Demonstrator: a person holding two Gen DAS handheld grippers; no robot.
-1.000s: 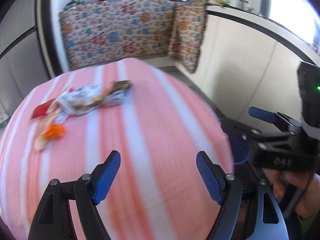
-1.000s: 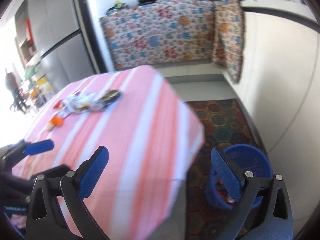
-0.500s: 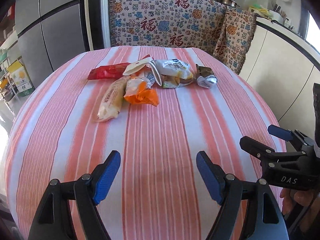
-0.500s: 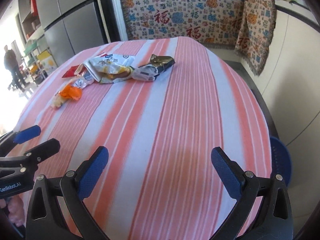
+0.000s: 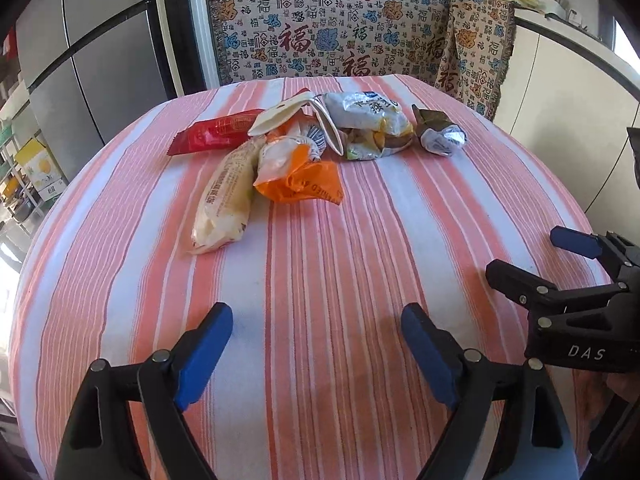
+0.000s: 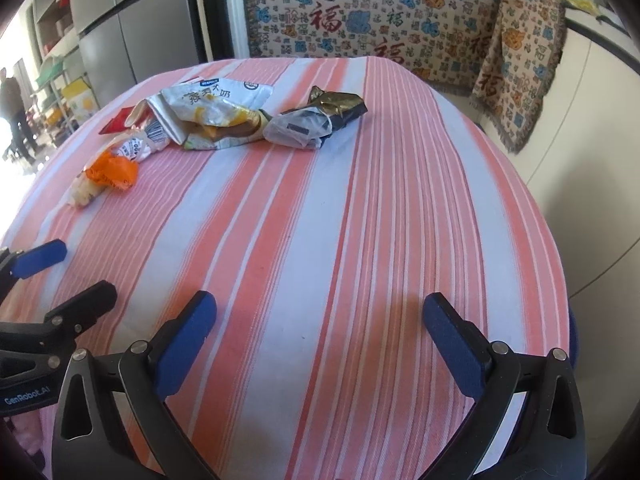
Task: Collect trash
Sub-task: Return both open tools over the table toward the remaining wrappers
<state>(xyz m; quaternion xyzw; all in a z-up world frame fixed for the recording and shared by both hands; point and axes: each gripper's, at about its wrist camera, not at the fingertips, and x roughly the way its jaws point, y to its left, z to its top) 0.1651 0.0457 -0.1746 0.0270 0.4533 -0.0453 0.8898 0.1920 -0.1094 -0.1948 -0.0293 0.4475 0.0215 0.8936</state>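
Observation:
Several snack wrappers lie bunched at the far side of a pink and white striped tablecloth (image 5: pixel 320 280): a red packet (image 5: pixel 216 136), a pale long packet (image 5: pixel 228 196), an orange wrapper (image 5: pixel 304 184), a white crumpled bag (image 5: pixel 368 120) and a dark foil wrapper (image 5: pixel 438 132). In the right wrist view I see the white bag (image 6: pixel 216 112), the foil wrapper (image 6: pixel 320 120) and the orange wrapper (image 6: pixel 112 170). My left gripper (image 5: pixel 316 344) is open and empty above the near part of the table. My right gripper (image 6: pixel 320 340) is open and empty beside it on the right, also seen in the left wrist view (image 5: pixel 560 272).
A patterned cloth (image 5: pixel 340 32) hangs behind the table. A grey fridge (image 5: pixel 92 64) stands at the left and white cabinets (image 5: pixel 568 92) at the right. The rim of a blue bin (image 6: pixel 573 332) shows past the table's right edge.
Both grippers have swung left from the blue bin on the floor back over the table and moved closer to the wrappers. Both stay open.

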